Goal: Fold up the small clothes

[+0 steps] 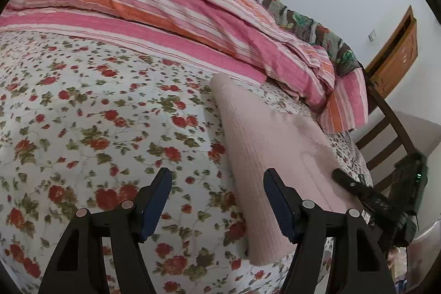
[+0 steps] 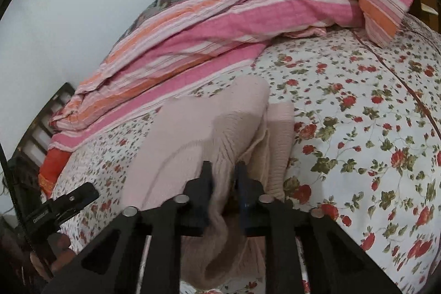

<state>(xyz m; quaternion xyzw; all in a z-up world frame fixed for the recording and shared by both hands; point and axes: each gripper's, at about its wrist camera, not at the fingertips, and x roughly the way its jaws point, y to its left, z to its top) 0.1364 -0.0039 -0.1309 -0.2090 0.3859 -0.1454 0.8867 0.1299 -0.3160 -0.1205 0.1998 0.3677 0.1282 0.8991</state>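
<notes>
A bed covered by a floral sheet [image 1: 96, 115] is seen in both wrist views. A striped pink and orange quilt [image 1: 165, 7] is heaped along the far side of the bed, with a patterned blanket [image 1: 311, 26] behind it against the wall. A dark wooden bed frame [image 1: 386, 123] is seen at one end of the bed, and a wooden door [image 1: 397, 57] beyond it.

The pale pink ribbed garment [image 1: 264, 156] is laid on the sheet near the bed's near edge, partly folded over on itself, with one portion lifted and bunched.

The left gripper [image 1: 217, 200] is held with its jaws well apart above the sheet, just beside the garment; nothing is gripped. The right gripper [image 2: 223, 178] is nearly closed, and a bunched fold of the garment [image 2: 220, 128] is pinched between its fingers.
</notes>
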